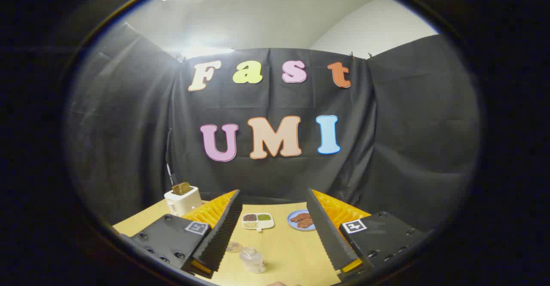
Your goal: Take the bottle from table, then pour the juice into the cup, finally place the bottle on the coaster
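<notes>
Gripper view showed, from left to right, a white toaster (182,200) on the wooden bench (292,251), then a clear coaster (234,247) just beside the left finger. Next stood the bottle (252,260), upright with its long axis vertical, clear and small, between the fingers and untouched. The gripper (275,234) stood wide apart, empty. Beyond lay a divided tray (258,220) and a blue plate (300,221), with black cloth walls behind.
</notes>
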